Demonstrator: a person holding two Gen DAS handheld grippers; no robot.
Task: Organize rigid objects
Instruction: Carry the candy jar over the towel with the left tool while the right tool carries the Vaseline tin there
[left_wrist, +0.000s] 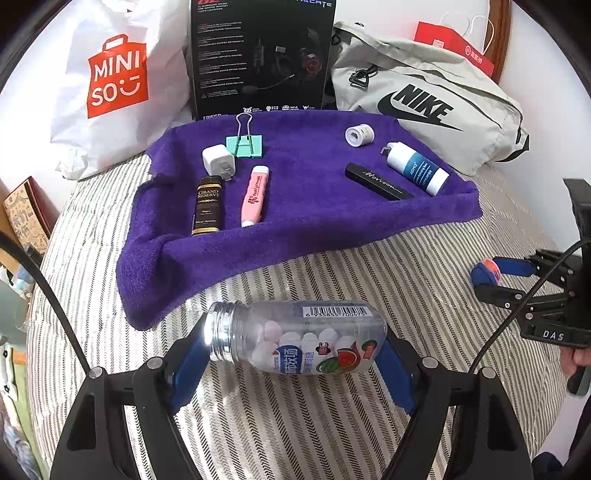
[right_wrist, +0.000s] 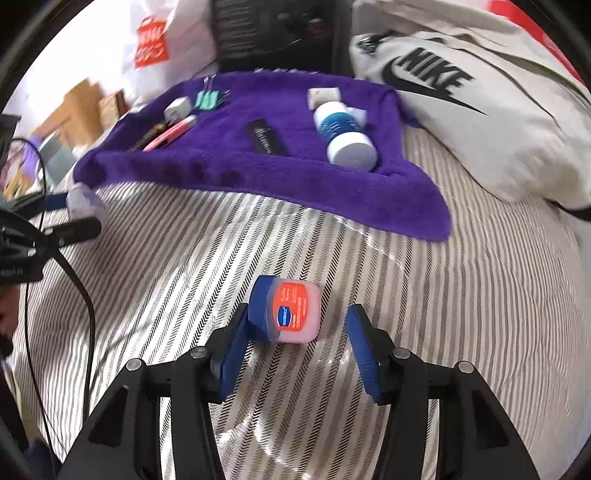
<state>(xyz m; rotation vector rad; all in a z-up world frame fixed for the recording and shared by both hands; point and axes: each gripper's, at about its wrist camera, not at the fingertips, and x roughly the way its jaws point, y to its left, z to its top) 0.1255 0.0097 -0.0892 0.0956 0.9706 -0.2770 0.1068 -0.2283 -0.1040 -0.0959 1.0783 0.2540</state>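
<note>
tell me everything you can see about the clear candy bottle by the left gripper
The clear candy bottle is see-through plastic, lying on its side on the striped bedding, in front of the purple towel. Its threaded neck is uncapped. White and pink tablets fill it; a barcode and watermelon label wrap it. It lies between the left gripper fingers, which touch both ends.

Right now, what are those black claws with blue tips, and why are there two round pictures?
Those are two hand-held grippers, each carried by a person, each with a camera looking along its fingers. One picture comes from the left gripper; its blue pads sit at either end of a clear candy bottle lying on the striped bedcover. The other comes from the right gripper, open around a small jar that touches only one pad. Behind lies a purple towel with small things already on it, like a pink pen.
</note>
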